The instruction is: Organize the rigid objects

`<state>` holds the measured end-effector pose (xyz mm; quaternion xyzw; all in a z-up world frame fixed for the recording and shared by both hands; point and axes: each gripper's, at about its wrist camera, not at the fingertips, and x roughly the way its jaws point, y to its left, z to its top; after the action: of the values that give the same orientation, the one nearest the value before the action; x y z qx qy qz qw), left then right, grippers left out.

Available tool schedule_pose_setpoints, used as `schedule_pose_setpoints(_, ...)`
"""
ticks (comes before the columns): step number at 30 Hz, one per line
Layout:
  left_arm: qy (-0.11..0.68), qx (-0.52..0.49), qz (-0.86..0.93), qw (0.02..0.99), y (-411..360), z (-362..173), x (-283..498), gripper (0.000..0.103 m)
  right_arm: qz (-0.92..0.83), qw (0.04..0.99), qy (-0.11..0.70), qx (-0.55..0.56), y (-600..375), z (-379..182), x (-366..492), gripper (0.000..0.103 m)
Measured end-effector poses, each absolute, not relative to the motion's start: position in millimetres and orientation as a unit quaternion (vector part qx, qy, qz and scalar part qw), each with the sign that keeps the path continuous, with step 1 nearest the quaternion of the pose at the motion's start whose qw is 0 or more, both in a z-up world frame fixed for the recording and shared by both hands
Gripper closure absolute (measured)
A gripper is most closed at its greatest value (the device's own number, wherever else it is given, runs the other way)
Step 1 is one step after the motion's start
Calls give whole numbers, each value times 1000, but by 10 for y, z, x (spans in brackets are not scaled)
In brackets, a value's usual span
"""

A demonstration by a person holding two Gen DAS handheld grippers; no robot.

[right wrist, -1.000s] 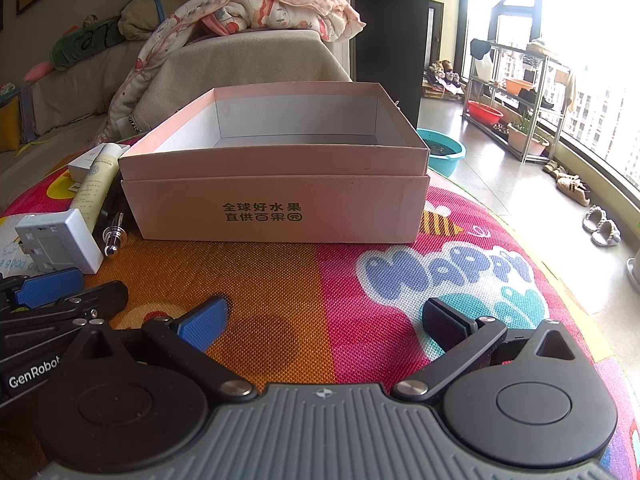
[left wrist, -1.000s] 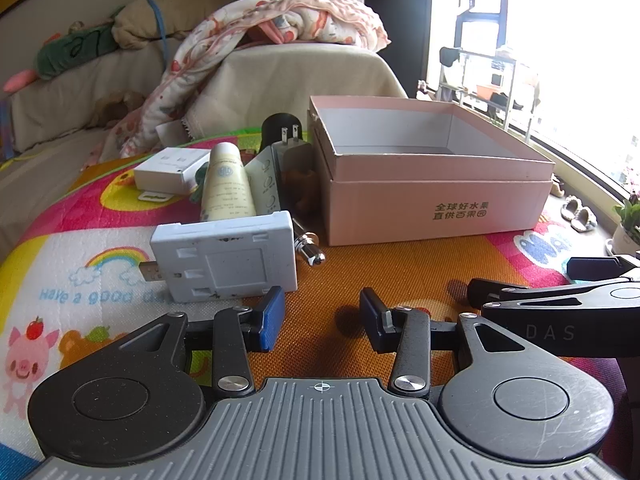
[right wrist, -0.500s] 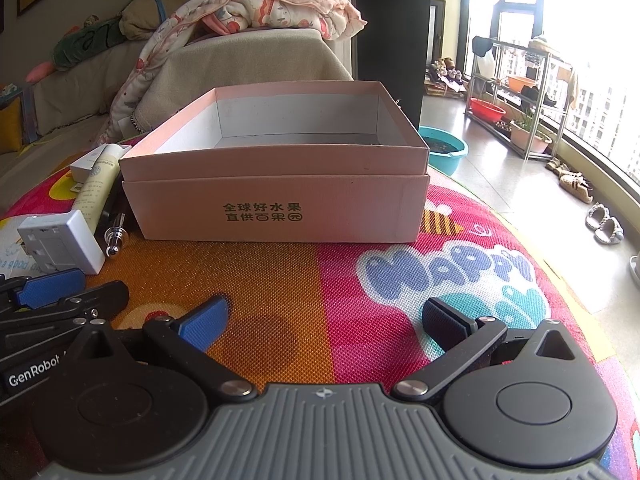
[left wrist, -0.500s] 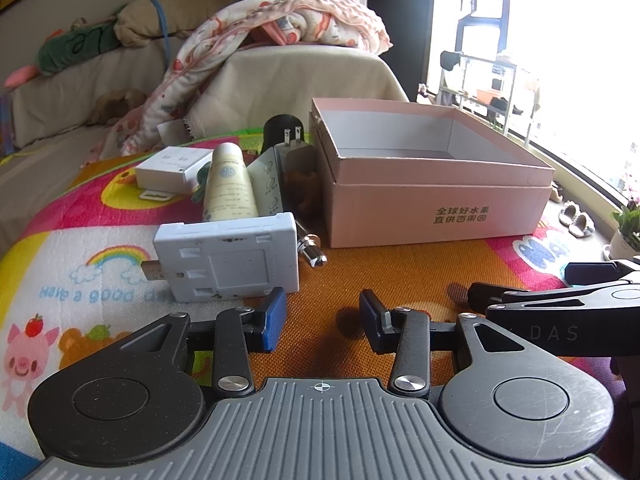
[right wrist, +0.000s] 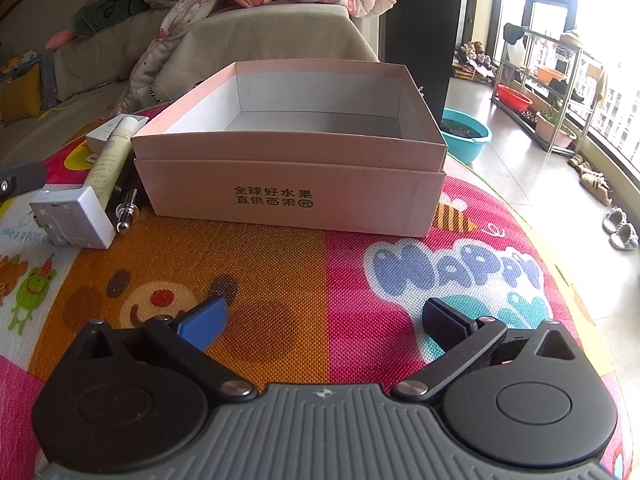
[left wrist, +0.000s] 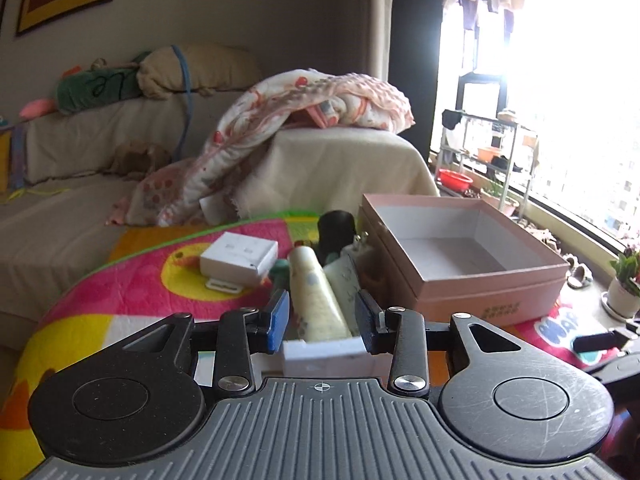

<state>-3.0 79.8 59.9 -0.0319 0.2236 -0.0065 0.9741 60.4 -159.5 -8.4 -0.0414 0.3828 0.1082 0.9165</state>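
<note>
An open pink cardboard box (left wrist: 492,292) (right wrist: 288,200) stands empty on the colourful play mat (right wrist: 320,272). To its left lie a white plug block (right wrist: 72,216) (left wrist: 324,356), a cream tube (left wrist: 316,304) (right wrist: 112,160), a small white box (left wrist: 240,258), a black plug (left wrist: 336,232) and a silver metal piece (right wrist: 126,212). My left gripper (left wrist: 320,320) hovers over the white block with its jaws closing; the block's top edge shows low between the fingertips, and the pads do not press it. My right gripper (right wrist: 326,320) stands wide open above the mat in front of the box.
A covered sofa (left wrist: 340,168) with a crumpled blanket (left wrist: 312,100) stands behind the mat. A teal basin (right wrist: 466,132), a metal rack (right wrist: 552,80) and slippers (right wrist: 620,228) are on the floor to the right. A potted plant (left wrist: 626,280) stands by the window.
My left gripper has risen and moved forward over the white block, tilting up so the sofa and wall fill its view. Its jaws have narrowed a little. The right gripper has stayed put.
</note>
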Motion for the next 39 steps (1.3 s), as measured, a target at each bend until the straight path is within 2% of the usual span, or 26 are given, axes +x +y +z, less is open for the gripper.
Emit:
schedule_pose_setpoints(3, 259, -55, -32, 964, 931, 576, 145, 63, 107, 918, 381, -41, -1587, -85, 605, 0)
schedule_pose_setpoints(7, 313, -136, -135, 930, 1050, 508, 67, 64, 108, 919, 378, -39, -1602, -92, 591, 0)
schedule_pose_setpoints(9, 306, -119, -158, 931, 995, 555, -43, 64, 108, 919, 377, -39, -1607, -93, 589, 0)
schedule_pose_setpoints(13, 261, -46, -95, 960, 976, 664, -91, 64, 108, 919, 377, -40, -1607, -92, 588, 0)
schedule_pose_setpoints(21, 313, -118, -92, 938, 1188, 452, 232, 64, 108, 920, 375, -37, -1608, -89, 578, 0)
schedule_pose_setpoints(25, 340, -95, -156, 923, 1037, 394, 62, 66, 108, 920, 375, -37, -1608, -90, 578, 0)
schedule_pose_setpoints(32, 337, 44, -165, 926, 793, 375, -155, 65, 108, 920, 375, -37, -1609, -91, 577, 0)
schedule_pose_setpoints(39, 356, 72, -180, 914, 745, 273, -211, 64, 107, 921, 374, -36, -1609, -88, 574, 0)
